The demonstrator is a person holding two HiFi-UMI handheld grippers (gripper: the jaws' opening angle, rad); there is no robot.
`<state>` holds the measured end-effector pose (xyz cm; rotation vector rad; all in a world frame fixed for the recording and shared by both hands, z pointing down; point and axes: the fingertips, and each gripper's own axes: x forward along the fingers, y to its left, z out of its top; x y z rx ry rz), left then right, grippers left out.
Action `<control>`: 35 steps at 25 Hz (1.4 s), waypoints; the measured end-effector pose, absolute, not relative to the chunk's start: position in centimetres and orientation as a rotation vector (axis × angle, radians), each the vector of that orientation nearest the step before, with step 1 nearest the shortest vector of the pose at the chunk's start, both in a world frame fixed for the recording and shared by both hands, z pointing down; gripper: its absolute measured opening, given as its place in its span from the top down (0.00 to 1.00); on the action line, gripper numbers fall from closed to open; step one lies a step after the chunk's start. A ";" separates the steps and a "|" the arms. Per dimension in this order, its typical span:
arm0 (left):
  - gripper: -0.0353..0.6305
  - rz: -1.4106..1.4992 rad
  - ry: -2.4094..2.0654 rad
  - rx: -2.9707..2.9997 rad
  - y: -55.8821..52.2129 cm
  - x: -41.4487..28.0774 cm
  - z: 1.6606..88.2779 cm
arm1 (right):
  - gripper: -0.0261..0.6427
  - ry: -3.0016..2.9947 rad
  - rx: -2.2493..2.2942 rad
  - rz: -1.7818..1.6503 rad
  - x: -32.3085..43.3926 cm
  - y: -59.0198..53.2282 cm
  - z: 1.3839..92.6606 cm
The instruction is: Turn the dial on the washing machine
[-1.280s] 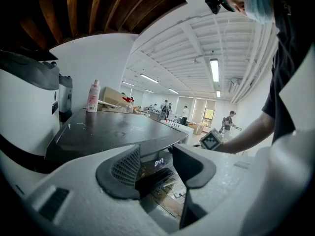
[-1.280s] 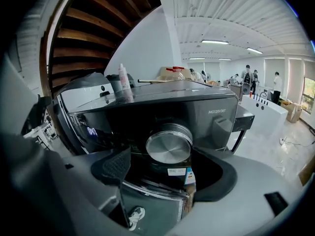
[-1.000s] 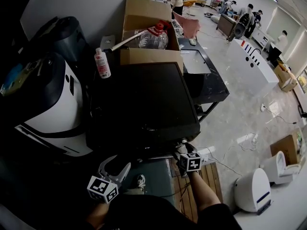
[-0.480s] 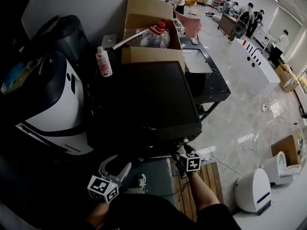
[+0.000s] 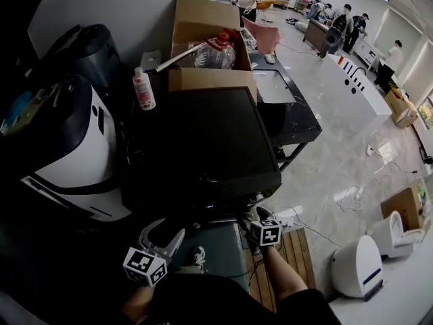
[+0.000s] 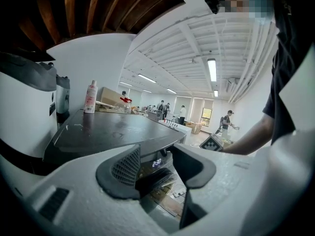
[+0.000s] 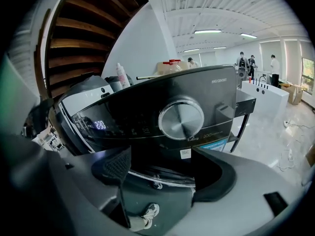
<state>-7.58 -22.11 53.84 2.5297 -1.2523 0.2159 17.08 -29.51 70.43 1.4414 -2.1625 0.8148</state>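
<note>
The washing machine (image 5: 203, 141) has a glossy black top and a dark control panel. In the right gripper view its round silver dial (image 7: 181, 118) sits mid-panel, with a lit display (image 7: 100, 125) to its left. My right gripper (image 7: 165, 170) is open just below and short of the dial, not touching it. In the head view the right gripper (image 5: 259, 217) is at the machine's front right corner. My left gripper (image 5: 162, 237) hangs open lower left, away from the panel. In the left gripper view the left gripper (image 6: 156, 167) holds nothing, and the lit display (image 6: 156, 162) shows far between its jaws.
A white appliance (image 5: 74, 147) stands against the machine's left side. A pink-labelled bottle (image 5: 143, 89) and a cardboard box (image 5: 203, 26) with a water jug (image 5: 215, 54) stand behind. A black table (image 5: 287, 110) is at the right, a wooden pallet (image 5: 298, 249) underfoot. People work far back.
The right gripper's marker cube has slipped slightly lower in the head view. The left gripper has held still.
</note>
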 end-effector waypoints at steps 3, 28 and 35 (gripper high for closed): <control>0.65 0.211 -1.234 2.540 -21.8 -7.0 53.8 | 0.42 -2.164 1.497 0.789 18.3 -29.1 69.1; 0.65 0.170 -1.236 2.510 -21.4 -8.1 54.5 | 0.42 -2.170 1.371 0.369 17.0 -31.2 64.2; 0.65 0.171 -1.209 2.518 -22.0 -7.5 54.6 | 0.41 -2.145 1.372 0.414 17.5 -31.6 65.2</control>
